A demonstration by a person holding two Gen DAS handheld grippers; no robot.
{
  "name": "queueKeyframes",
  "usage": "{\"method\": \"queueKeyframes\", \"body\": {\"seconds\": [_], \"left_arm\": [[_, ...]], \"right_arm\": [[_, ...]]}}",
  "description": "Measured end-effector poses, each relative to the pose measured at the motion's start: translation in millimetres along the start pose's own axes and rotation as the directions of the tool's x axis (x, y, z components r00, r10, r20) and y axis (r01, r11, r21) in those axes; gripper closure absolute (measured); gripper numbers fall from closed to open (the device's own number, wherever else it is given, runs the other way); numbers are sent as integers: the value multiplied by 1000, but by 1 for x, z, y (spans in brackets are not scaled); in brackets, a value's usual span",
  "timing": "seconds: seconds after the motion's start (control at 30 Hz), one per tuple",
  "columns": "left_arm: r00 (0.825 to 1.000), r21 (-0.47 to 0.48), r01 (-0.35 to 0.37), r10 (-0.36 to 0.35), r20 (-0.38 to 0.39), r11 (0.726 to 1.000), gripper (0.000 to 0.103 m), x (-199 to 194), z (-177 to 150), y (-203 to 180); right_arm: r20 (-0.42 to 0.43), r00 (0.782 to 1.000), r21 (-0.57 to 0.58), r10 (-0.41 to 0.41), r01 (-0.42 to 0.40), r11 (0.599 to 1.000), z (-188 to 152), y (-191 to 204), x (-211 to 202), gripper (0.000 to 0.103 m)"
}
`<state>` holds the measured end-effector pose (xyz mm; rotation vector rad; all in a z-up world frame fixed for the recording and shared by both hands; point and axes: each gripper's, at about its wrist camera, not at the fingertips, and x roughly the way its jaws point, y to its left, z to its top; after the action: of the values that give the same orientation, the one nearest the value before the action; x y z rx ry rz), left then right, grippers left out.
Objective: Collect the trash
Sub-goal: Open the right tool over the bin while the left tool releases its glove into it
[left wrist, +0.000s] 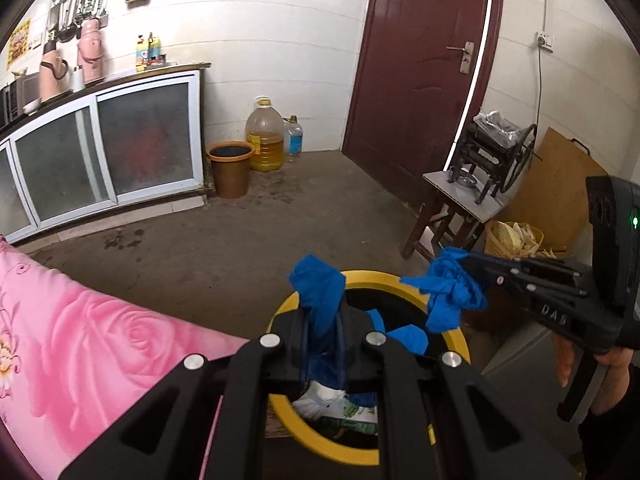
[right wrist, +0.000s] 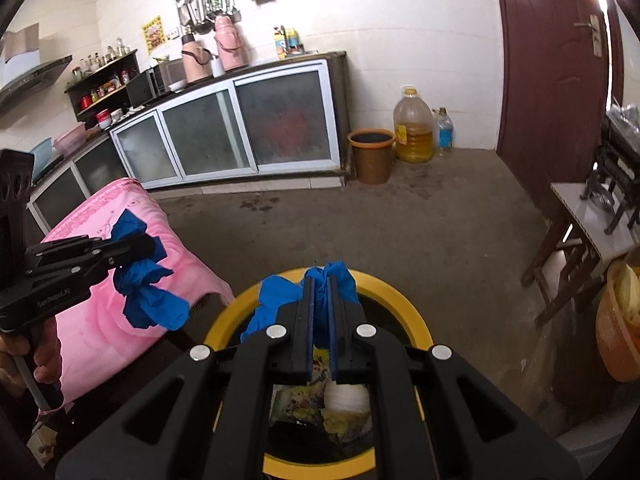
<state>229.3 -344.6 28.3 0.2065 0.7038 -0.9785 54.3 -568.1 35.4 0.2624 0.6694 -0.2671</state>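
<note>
Concrete floor [left wrist: 224, 248] fills most of both views, bounded at the rear by a tiled wall, a dark red door [left wrist: 416, 56] and a kitchen table [right wrist: 248, 76] with frosted sliding panels. Pink quilted bedding [left wrist: 88, 344] lies at the person's left. A brown bucket [left wrist: 230, 172] and an oil jug [left wrist: 264, 136] stand in the far corner, well apart from the work.

Below the two tools sits a yellow-rimmed bin [right wrist: 404, 300], its mouth open upward and already holding wrappers and a white wad. The left tool [left wrist: 322, 344] has its jaws pressed nearly together, pinching a blue glove [left wrist: 318, 284] whose loose cuff stands up past the fingertips and over the near rim. The right tool [right wrist: 320, 320] is likewise pressed almost closed on a second blue glove [right wrist: 280, 300], which bunches around its tips and droops over the rim's left side.

Each glove hangs with its long axis roughly vertical, directly beneath its own tool, and the bin mouth lies straight below and slightly forward of both. Neither hand appears clearly nearer; both seem positioned above the opening. As a judgement, the coming move calls only for the jaws to part, provided the dangling ends clear the rim rather than drape outside it.
</note>
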Motion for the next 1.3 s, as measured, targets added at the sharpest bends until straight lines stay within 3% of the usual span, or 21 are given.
{"method": "queueKeyframes", "body": {"seconds": [0.4, 0.47, 0.5, 0.53, 0.57, 0.63, 0.7, 0.77, 0.8, 0.83, 1.07, 1.3], "left_arm": [[999, -36, -7, 6, -46, 999, 93, 48, 0, -11], [999, -38, -10, 8, -52, 999, 88, 53, -1, -10], [998, -41, -9, 7, -55, 999, 84, 54, -1, -10], [999, -42, -10, 7, -53, 999, 73, 55, -2, -10], [999, -42, -17, 15, -50, 999, 54, 56, -1, -11], [999, -57, -41, 39, -21, 998, 28, 53, -1, -10], [999, -78, -37, 36, -10, 996, 28, 51, 0, -8], [999, -94, -43, 42, -10, 995, 24, 50, 1, -5], [999, -99, -48, 48, -6, 994, 21, 48, 2, -3], [999, -104, -51, 51, -2, 993, 19, 47, 2, -2], [999, -133, -44, 46, 15, 990, 18, 33, 3, 8], [999, -142, -41, 45, 26, 989, 18, 15, -2, 12]], "right_arm": [[-77, 997, 45, -30, 34, 998, -20, -20, 25, 97], [-81, 996, 48, -41, 45, 998, -22, -22, 27, 97], [-82, 996, 50, -42, 46, 998, -22, -21, 26, 97], [-87, 995, 52, -41, 46, 998, -22, -22, 27, 96], [-91, 995, 51, -45, 50, 997, -22, -21, 28, 96], [-101, 993, 51, -60, 66, 997, -21, -22, 30, 93], [-111, 992, 58, -67, 74, 996, -21, -24, 33, 87], [-108, 991, 59, -76, 82, 995, -22, -25, 33, 68], [-104, 992, 66, -73, 80, 995, -22, -26, 32, 50], [-97, 993, 80, -64, 72, 994, -23, -27, 31, 46], [-108, 989, 81, -102, 111, 991, -27, -28, 26, 46], [-111, 990, 78, -88, 97, 992, -29, -12, 18, 46]]}}
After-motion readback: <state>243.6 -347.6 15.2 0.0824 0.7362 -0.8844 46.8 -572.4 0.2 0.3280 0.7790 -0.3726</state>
